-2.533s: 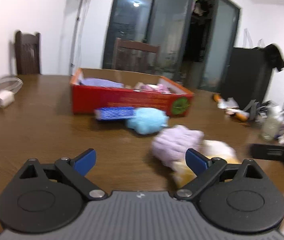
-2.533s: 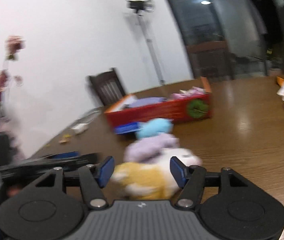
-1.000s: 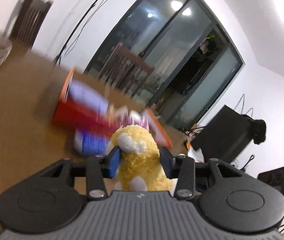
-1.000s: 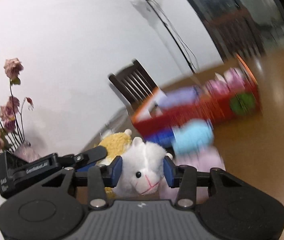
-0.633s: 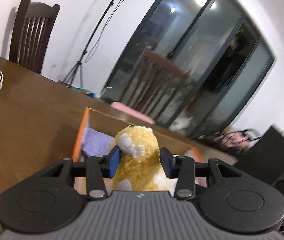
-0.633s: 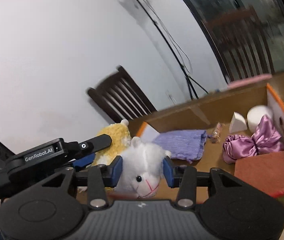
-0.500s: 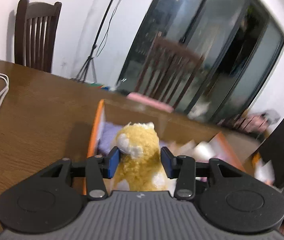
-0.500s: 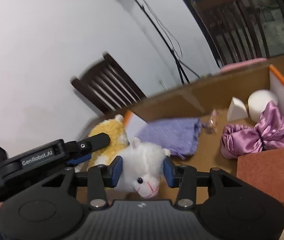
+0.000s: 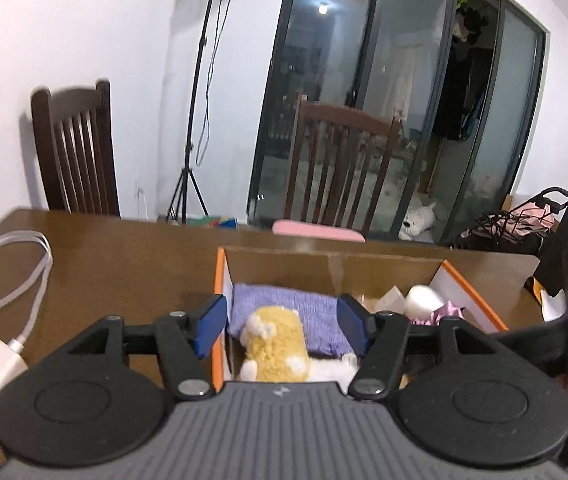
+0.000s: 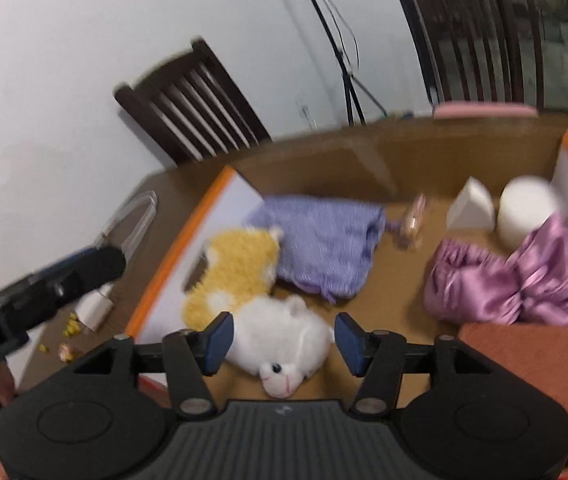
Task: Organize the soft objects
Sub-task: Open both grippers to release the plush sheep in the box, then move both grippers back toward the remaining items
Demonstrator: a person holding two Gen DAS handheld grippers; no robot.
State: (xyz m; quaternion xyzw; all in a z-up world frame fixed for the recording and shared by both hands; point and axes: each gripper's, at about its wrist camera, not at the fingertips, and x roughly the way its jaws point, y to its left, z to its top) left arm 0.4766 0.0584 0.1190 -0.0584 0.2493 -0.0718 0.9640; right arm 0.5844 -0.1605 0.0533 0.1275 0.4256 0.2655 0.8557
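A yellow plush toy (image 9: 277,347) (image 10: 236,276) and a white plush toy (image 10: 284,344) lie side by side in the left end of an open cardboard box (image 9: 332,264) (image 10: 364,152) with orange edges. My left gripper (image 9: 282,326) is open above the yellow plush. My right gripper (image 10: 282,342) is open above the white plush. The box also holds a purple cloth (image 10: 324,240), a pink satin cloth (image 10: 516,276), a white round sponge (image 10: 528,208), a white wedge (image 10: 470,212) and a brown pad (image 10: 532,356).
The box stands on a brown wooden table (image 9: 124,264). A white charger with cable (image 9: 0,364) lies to the left. Two dark chairs (image 9: 76,148) (image 9: 340,168) stand behind the table, a light stand (image 9: 196,92) by the wall.
Both grippers carried their plush toys over the box, then opened. The yellow and white plush now lie in the box, free of the fingers.
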